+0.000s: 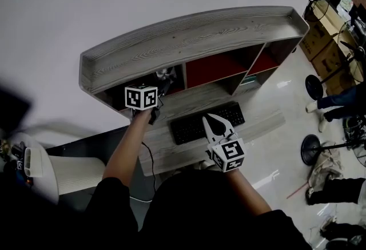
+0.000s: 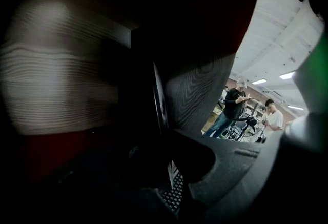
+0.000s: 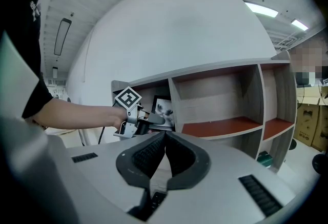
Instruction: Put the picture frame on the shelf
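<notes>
No text can be read — keyboard [image 1: 189, 127] keys before the shelf [image 1: 189, 37] too small; picture frame [image 3: 165, 107] in its left bay, nothing legible.

Left arm [image 1: 123, 154] is reaching bare toward the upper centre of the head view. Left gripper [image 3: 156, 121] is pointing slightly downward, jaws pressing closed on the thin edge of the picture frame [image 3: 163, 109]. Right gripper [image 1: 217, 124] is hovering at lower centre-right, near level, jaws meeting tip to tip, nothing between. Right forearm [image 1: 247, 189] is bending back toward the torso.
</notes>
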The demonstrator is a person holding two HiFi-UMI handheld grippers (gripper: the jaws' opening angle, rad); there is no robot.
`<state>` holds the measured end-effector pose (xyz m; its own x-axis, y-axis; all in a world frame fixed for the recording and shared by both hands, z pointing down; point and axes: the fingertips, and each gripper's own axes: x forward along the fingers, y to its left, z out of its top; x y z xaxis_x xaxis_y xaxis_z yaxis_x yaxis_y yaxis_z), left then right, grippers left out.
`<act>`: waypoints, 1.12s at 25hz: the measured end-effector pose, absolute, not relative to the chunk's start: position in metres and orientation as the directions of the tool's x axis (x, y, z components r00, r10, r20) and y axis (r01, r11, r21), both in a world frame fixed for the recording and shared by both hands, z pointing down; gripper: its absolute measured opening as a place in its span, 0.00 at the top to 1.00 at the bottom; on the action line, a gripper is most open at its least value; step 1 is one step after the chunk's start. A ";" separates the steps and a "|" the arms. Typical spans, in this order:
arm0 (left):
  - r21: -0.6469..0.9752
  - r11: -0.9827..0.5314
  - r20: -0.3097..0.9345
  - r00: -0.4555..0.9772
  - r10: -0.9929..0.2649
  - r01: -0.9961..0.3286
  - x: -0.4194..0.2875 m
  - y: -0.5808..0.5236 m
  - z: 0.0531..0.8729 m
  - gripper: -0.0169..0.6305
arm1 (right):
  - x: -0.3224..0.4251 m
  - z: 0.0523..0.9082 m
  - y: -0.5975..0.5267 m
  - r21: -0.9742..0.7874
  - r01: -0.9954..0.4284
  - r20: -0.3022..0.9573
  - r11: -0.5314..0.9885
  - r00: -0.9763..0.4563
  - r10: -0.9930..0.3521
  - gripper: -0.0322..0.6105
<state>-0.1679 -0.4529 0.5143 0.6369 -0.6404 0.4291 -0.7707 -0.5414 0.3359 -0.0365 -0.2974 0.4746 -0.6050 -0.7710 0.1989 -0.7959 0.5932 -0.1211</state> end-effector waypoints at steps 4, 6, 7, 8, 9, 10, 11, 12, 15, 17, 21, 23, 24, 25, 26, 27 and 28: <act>0.294 -0.519 0.451 0.595 -0.665 -0.803 -0.173 -0.463 0.518 0.89 | -0.037 0.476 -0.296 -0.117 -0.795 0.205 0.596 -0.606 -0.768 0.93; 0.259 -0.507 0.466 0.566 -0.681 -0.822 -0.177 -0.469 0.519 0.86 | -0.035 0.476 -0.297 -0.117 -0.796 0.207 0.594 -0.605 -0.769 0.93; 0.236 -0.500 0.474 0.547 -0.690 -0.834 -0.179 -0.472 0.521 0.83 | -0.035 0.475 -0.298 -0.118 -0.796 0.206 0.593 -0.604 -0.770 0.93; 0.211 -0.492 0.481 0.528 -0.700 -0.845 -0.182 -0.474 0.522 0.79 | -0.036 0.475 -0.298 -0.119 -0.796 0.204 0.593 -0.604 -0.770 0.93; 0.188 -0.484 0.486 0.509 -0.711 -0.855 -0.184 -0.476 0.523 0.76 | -0.035 0.475 -0.298 -0.119 -0.797 0.203 0.593 -0.604 -0.771 0.93; 0.168 -0.476 0.487 0.492 -0.722 -0.863 -0.186 -0.478 0.523 0.74 | -0.034 0.475 -0.298 -0.117 -0.797 0.204 0.592 -0.603 -0.771 0.93; 0.154 -0.467 0.486 0.479 -0.731 -0.871 -0.187 -0.479 0.523 0.73 | -0.034 0.477 -0.299 -0.116 -0.798 0.205 0.592 -0.602 -0.772 0.93; 0.144 -0.458 0.485 0.466 -0.740 -0.877 -0.189 -0.480 0.523 0.72 | -0.033 0.478 -0.299 -0.116 -0.798 0.208 0.591 -0.601 -0.771 0.93; 0.116 -0.429 0.478 0.429 -0.766 -0.896 -0.193 -0.484 0.523 0.69 | -0.033 0.479 -0.299 -0.118 -0.798 0.212 0.592 -0.602 -0.770 0.93; 0.100 -0.412 0.460 0.409 -0.788 -0.906 -0.197 -0.487 0.519 0.64 | -0.033 0.479 -0.300 -0.117 -0.797 0.214 0.592 -0.603 -0.769 0.93; 0.113 -0.388 0.436 0.396 -0.808 -0.915 -0.205 -0.491 0.516 0.54 | -0.031 0.481 -0.302 -0.118 -0.800 0.218 0.589 -0.599 -0.771 0.93; 0.099 -0.382 0.426 0.386 -0.818 -0.919 -0.209 -0.491 0.515 0.54 | -0.032 0.483 -0.302 -0.120 -0.798 0.222 0.590 -0.601 -0.768 0.93; 0.083 -0.379 0.425 0.376 -0.823 -0.922 -0.211 -0.490 0.515 0.54 | -0.033 0.483 -0.302 -0.121 -0.797 0.223 0.592 -0.603 -0.766 0.93; 0.060 -0.378 0.426 0.366 -0.827 -0.924 -0.212 -0.489 0.514 0.54 | -0.034 0.483 -0.302 -0.122 -0.795 0.224 0.594 -0.606 -0.764 0.93; 0.031 -0.382 0.422 0.358 -0.833 -0.924 -0.212 -0.488 0.512 0.54 | -0.035 0.483 -0.302 -0.122 -0.793 0.225 0.597 -0.608 -0.762 0.93; -0.004 -0.388 0.413 0.352 -0.840 -0.922 -0.211 -0.487 0.508 0.54 | -0.036 0.483 -0.302 -0.123 -0.792 0.224 0.598 -0.609 -0.760 0.93; -0.037 -0.391 0.402 0.345 -0.848 -0.920 -0.210 -0.487 0.504 0.54 | -0.037 0.483 -0.302 -0.123 -0.790 0.224 0.600 -0.611 -0.759 0.93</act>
